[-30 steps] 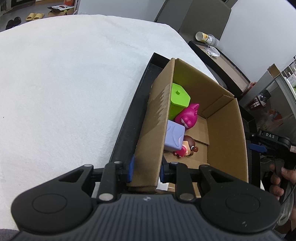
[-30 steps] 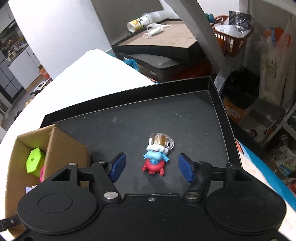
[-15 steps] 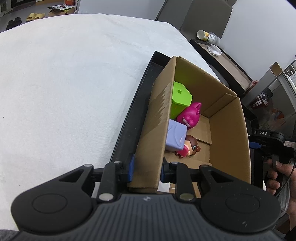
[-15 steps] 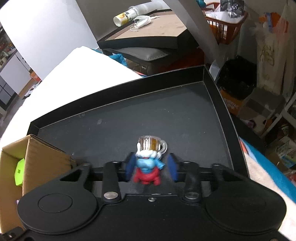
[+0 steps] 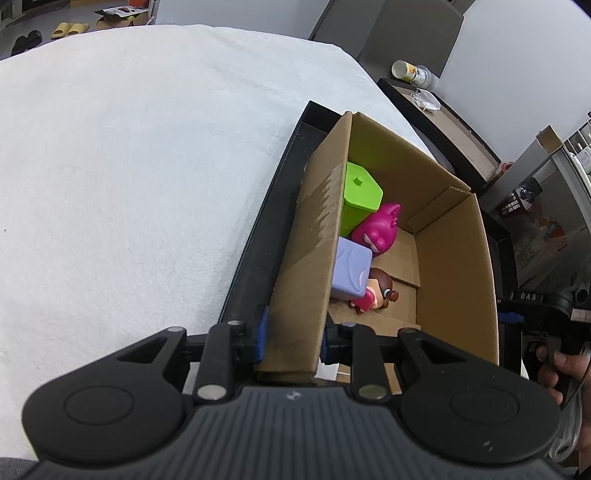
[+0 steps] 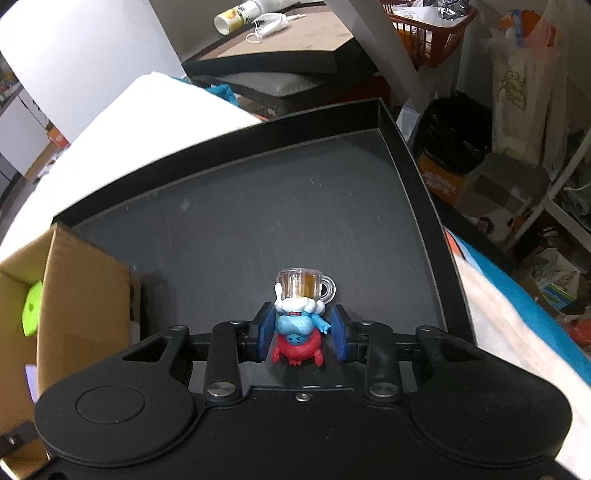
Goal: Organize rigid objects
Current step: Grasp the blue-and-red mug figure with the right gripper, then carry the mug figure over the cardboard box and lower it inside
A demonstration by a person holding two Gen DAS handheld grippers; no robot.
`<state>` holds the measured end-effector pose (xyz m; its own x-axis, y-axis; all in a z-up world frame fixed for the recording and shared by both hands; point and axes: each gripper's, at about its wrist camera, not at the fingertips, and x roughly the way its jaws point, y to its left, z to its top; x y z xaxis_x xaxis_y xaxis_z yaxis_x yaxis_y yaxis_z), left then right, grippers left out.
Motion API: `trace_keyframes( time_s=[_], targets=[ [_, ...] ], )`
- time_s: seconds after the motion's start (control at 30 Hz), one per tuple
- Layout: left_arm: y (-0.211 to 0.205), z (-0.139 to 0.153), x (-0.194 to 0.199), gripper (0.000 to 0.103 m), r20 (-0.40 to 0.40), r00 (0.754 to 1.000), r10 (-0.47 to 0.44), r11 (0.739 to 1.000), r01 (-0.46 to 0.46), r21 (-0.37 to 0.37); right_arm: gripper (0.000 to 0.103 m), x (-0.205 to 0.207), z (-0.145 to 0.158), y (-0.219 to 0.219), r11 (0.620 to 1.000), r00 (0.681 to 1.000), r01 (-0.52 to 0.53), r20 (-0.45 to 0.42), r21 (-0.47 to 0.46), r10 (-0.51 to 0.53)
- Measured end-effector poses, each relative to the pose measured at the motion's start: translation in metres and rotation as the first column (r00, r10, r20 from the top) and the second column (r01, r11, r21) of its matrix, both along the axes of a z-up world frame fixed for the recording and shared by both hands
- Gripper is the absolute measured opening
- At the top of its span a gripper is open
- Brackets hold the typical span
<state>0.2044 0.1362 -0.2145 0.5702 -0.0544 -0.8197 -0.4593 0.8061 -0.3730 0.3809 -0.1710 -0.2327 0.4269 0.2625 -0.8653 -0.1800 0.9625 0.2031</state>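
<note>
My left gripper (image 5: 291,338) is shut on the near left wall of a cardboard box (image 5: 454,266). The box stands in a black tray (image 5: 258,236) and holds a green block (image 5: 360,192), a magenta toy (image 5: 378,230), a lilac block (image 5: 349,273) and a small brown-haired figure (image 5: 376,291). My right gripper (image 6: 301,334) is shut on a blue and red figurine (image 6: 297,332) with a tiny beer mug on its head, over the black tray floor (image 6: 280,214). The box corner (image 6: 81,288) shows at the left of the right wrist view.
The tray lies on a white fluffy cover (image 5: 129,166). A dark side table (image 6: 280,48) with a lying can stands beyond the tray. An orange basket (image 6: 424,26), bags and boxes crowd the floor at the right. My right hand and gripper (image 5: 554,332) show beside the box.
My right gripper has moved forward around the figurine and shut on it. My left gripper has kept its hold on the box wall.
</note>
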Motion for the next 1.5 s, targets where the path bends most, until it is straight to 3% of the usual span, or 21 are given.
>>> trace_keyframes(
  time_s=[0.2,0.33,0.43,0.77,0.93,1.13,1.5],
  targets=[
    [-0.001,0.002,-0.001,0.025,0.004,1.000,-0.003,1.000,0.003,0.000,0.035,-0.008,0.001,-0.003,0.999,1.000,0.010,-0.010,-0.053,-0.011],
    [-0.001,0.002,-0.002,0.025,0.005,1.000,-0.003,1.000,0.003,0.000,0.057,-0.010,0.002,0.001,0.998,1.000,-0.003,0.001,-0.067,0.003],
    [-0.001,0.002,-0.003,0.025,0.007,1.000,-0.005,1.000,0.005,0.001,0.061,-0.009,-0.001,0.004,0.995,1.000,0.008,0.001,-0.097,-0.008],
    [-0.001,0.002,-0.003,0.025,0.006,1.000,-0.004,1.000,0.004,0.002,0.060,-0.007,-0.012,0.012,0.987,0.999,0.031,0.024,-0.156,-0.027],
    [-0.001,0.003,-0.003,0.025,0.006,1.000,-0.004,1.000,0.004,0.002,0.038,-0.011,-0.010,0.014,0.983,1.000,0.027,0.009,-0.179,-0.026],
    [0.000,0.003,-0.004,0.025,0.008,1.000,-0.002,1.000,0.002,-0.005,0.038,-0.014,-0.006,0.004,0.990,0.999,0.043,-0.028,-0.132,-0.047],
    [0.000,0.004,-0.004,0.025,0.012,1.000,-0.004,1.000,0.004,-0.007,0.038,-0.032,0.025,-0.003,0.996,1.000,0.015,0.005,-0.088,-0.015]
  ],
)
